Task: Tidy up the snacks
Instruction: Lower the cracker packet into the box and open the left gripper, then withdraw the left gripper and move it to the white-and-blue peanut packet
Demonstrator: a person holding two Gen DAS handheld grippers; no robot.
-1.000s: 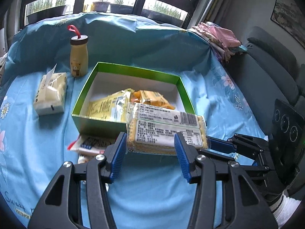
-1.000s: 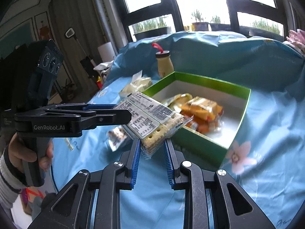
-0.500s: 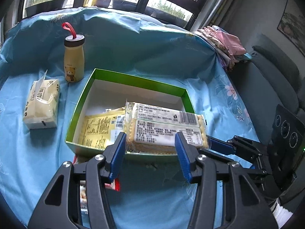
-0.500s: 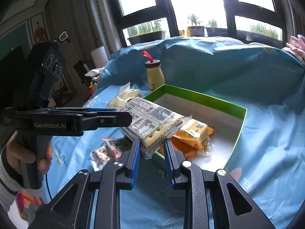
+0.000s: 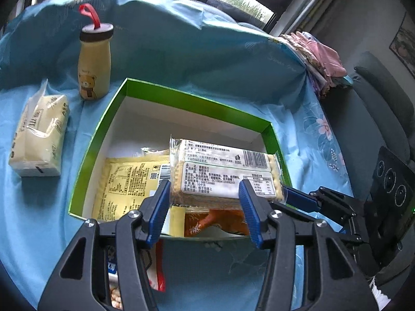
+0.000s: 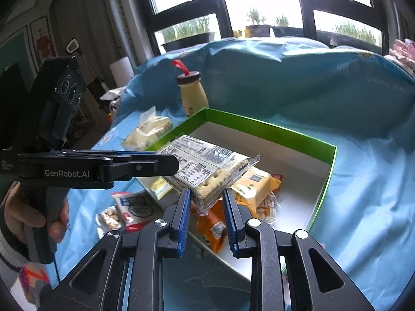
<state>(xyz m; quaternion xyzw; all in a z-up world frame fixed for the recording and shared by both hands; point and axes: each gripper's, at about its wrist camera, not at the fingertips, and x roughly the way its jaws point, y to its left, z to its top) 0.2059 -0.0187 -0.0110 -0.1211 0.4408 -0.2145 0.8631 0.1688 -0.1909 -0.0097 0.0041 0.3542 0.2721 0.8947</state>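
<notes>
Both grippers hold one clear cracker pack (image 5: 220,173) with a white label above the green box (image 5: 181,103). My left gripper (image 5: 205,202) is shut across its width. My right gripper (image 6: 207,207) is shut on its end; the pack also shows in the right wrist view (image 6: 205,165). The box (image 6: 329,171) holds a yellow packet (image 5: 129,181) and orange snack packs (image 6: 254,184). A red and white snack bag (image 6: 127,207) lies on the blue cloth outside the box's near edge, partly under my left gripper.
A yellow bear bottle (image 5: 94,62) with a red loop stands behind the box's left corner. A tissue pack (image 5: 39,140) lies left of the box. Folded pink cloths (image 5: 319,59) and a grey chair (image 5: 384,98) are at the right.
Both grippers have carried the cracker pack forward from in front of the box to above its inside. The box looks closer and larger in both views.
</notes>
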